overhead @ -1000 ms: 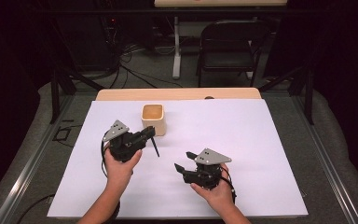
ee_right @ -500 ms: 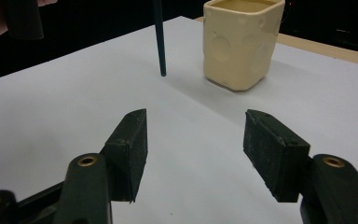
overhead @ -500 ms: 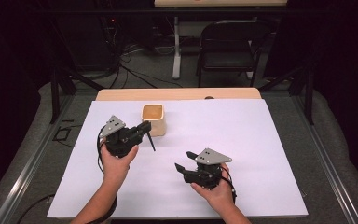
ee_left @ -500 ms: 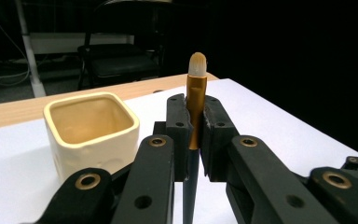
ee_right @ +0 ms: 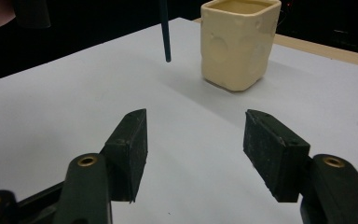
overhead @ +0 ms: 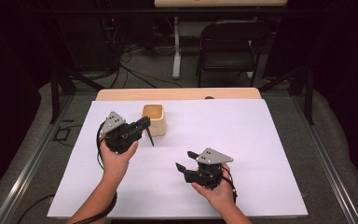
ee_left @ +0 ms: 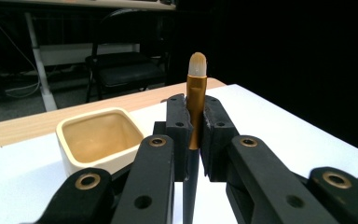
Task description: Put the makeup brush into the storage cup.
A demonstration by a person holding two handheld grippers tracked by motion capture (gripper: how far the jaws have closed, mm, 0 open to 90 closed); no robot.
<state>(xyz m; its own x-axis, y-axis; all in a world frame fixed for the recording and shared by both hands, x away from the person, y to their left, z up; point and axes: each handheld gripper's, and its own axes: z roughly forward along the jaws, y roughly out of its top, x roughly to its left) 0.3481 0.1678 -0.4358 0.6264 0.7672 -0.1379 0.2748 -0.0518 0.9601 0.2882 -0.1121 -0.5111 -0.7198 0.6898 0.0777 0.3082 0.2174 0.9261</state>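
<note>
The brush (ee_left: 196,100) in your left gripper (overhead: 142,125) is a slim thing: a dark, thin handle, a gold metal collar above it, and a short pale rounded tip at the top. Your left jaws are pressed tight on it, pinching it at the gold collar, so the tip stands up past the jaws and the dark handle hangs down below them. In the high view the handle (overhead: 149,138) slants down toward the white sheet (overhead: 261,140), and in the right gripper view its end is off the sheet, near the cup. The cup (overhead: 153,119) is cream-coloured, squarish with rounded corners, open at the top and upright on the sheet; the brush is held just beside it, on the side toward you and to its left. Your left hand (overhead: 114,156) grips the tool from below. Your right gripper (overhead: 185,161) is well apart from the cup, nearer to you and to its right, with its jaws spread wide and nothing between them, low over the sheet in your right hand (overhead: 219,191). The sheet covers most of a wooden table (overhead: 177,94).
</note>
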